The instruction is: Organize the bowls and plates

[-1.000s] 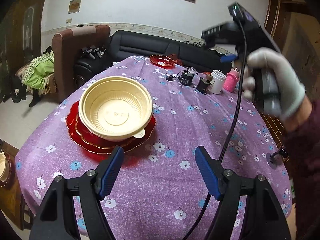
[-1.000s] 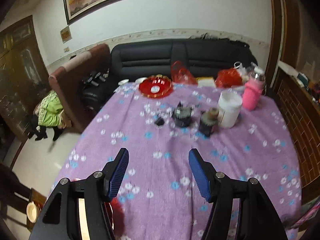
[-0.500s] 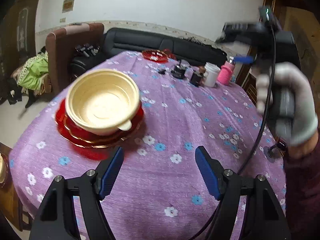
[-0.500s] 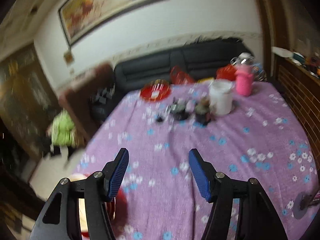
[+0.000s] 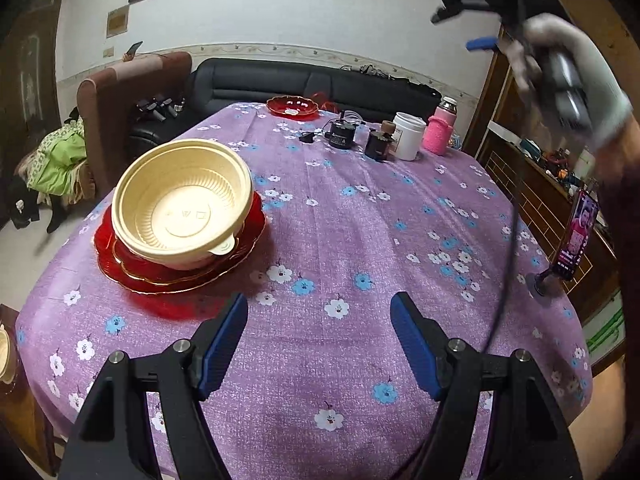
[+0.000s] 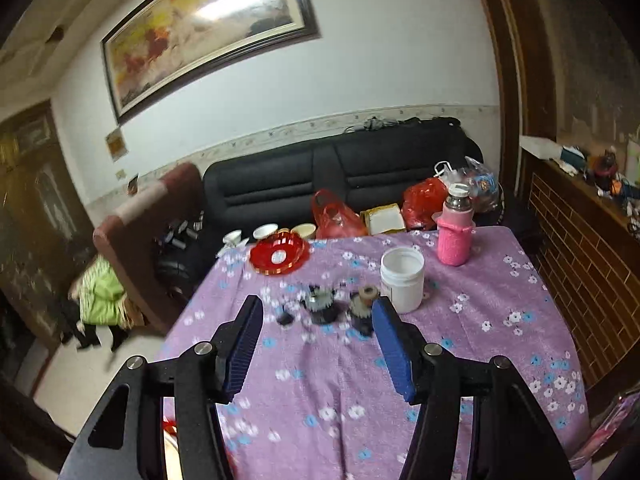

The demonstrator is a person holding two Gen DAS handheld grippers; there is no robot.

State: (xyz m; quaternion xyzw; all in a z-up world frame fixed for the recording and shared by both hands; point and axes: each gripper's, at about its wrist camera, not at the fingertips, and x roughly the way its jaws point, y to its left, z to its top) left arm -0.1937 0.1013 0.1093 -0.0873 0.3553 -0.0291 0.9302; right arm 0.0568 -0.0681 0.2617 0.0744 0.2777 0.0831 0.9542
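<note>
A cream plastic bowl [image 5: 182, 204] sits on stacked red plates [image 5: 160, 272] at the table's near left. A single red plate [image 5: 293, 105] [image 6: 280, 256] lies at the far edge. My left gripper [image 5: 318, 308] hovers open above the purple flowered cloth, right of the stack, nothing between its pads. My right gripper [image 6: 316, 312] is raised over the table's middle, pointing at the far red plate; its jaws are closing with nothing between them. In the left wrist view a gloved hand [image 5: 568, 80] holds it high at the upper right.
A white jar [image 6: 402, 280], a pink bottle [image 6: 456, 232], and small dark gadgets [image 6: 320, 308] stand mid-far on the table. A phone on a stand [image 5: 572, 240] sits at the right edge. A black sofa with small bowls and bags lies behind; a brown armchair is left.
My right gripper has risen and tilted up, so more wall and the painting show, and its jaws have narrowed slightly. My left gripper has drifted slightly; the bowl stack now sits further left.
</note>
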